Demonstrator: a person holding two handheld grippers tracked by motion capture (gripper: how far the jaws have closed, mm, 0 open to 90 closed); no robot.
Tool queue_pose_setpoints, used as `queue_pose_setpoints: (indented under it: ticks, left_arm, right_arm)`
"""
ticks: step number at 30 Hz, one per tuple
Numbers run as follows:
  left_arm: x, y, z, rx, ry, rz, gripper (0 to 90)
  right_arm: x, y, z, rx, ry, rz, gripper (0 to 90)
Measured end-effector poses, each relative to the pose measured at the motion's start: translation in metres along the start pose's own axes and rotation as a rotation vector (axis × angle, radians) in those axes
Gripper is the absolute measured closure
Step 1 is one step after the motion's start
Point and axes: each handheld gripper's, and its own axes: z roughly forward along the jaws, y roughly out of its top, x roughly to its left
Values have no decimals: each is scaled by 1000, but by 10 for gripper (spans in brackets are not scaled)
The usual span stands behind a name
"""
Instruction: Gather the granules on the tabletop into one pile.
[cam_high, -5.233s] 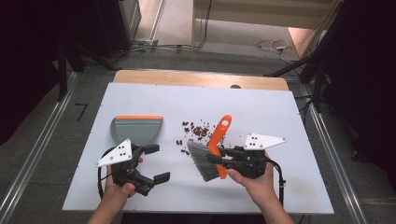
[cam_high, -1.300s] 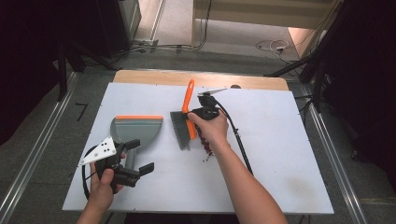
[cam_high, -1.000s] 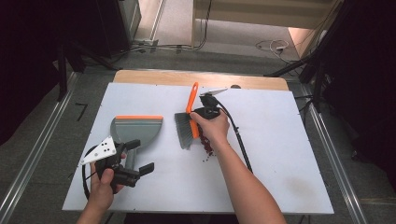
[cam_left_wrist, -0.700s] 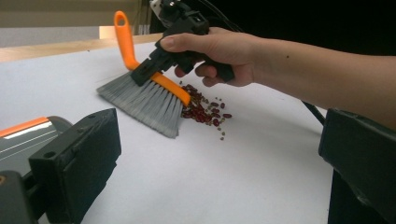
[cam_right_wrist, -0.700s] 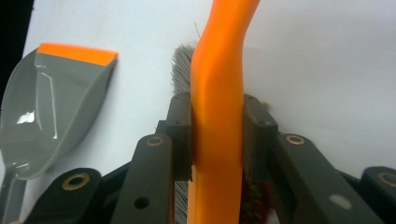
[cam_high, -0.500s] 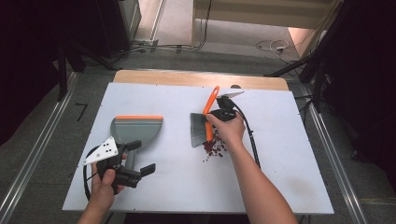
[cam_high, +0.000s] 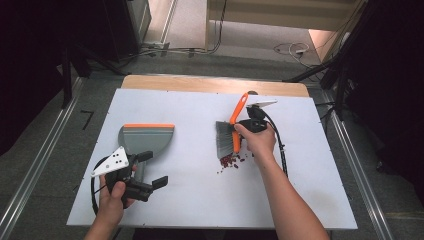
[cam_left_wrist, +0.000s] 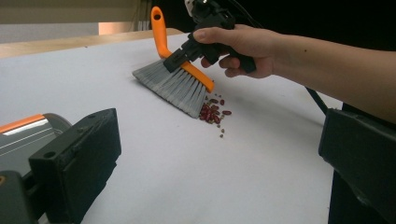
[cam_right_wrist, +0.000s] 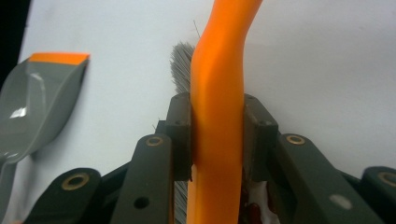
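While the white table (cam_high: 200, 200) spans the middle of the high view, the grey dustpan (cam_high: 145, 140) with its orange lip lies at centre left, well apart from the brush. The hand brush (cam_high: 227, 140), grey-bristled with an orange handle, sits right of centre, its bristles touching the table. The right gripper (cam_high: 242, 127) pinches the brush's handle, both pads pressed against it in the right gripper view. At lower left, the left gripper (cam_high: 152, 170) hovers beside the dustpan, jaws spread and holding nothing. Red beans (cam_high: 230, 160) lie scattered just below the bristles.
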Motion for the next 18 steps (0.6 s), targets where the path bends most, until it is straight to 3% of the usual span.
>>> queue_pose_setpoints:
  ticks: [1,5,8,10,11,12,15,17,18]
  left_arm:
    - [0,0,0,0,-1,-1,3]
    - [1,0,2,4,-1,0,3]
    - [1,0,2,8,1,-1,3]
    - [1,0,2,3,1,-2,3]
    - [1,0,2,3,2,-3,3]
    - [1,0,1,0,2,-6,3]
    - [1,1,0,-9,1,-5,4]
    - [2,1,-1,-9,3,-5,3]
    - [2,2,-2,-10,5,-3,3]
  right_arm:
    - [2,-1,-5,-20,53,-23,678]
    - [10,-2,-11,-41,81,-70,681]
    - [25,-5,-25,-63,135,-156,681]
    - [29,-5,-29,-59,148,-177,681]
    - [39,-7,-37,-46,139,-261,681]
    - [39,-7,-37,-46,139,-261,681]
    - [56,-13,-48,-3,57,-429,681]
    - [64,-18,-52,33,32,-504,681]
    - [73,-25,-56,78,22,-582,681]
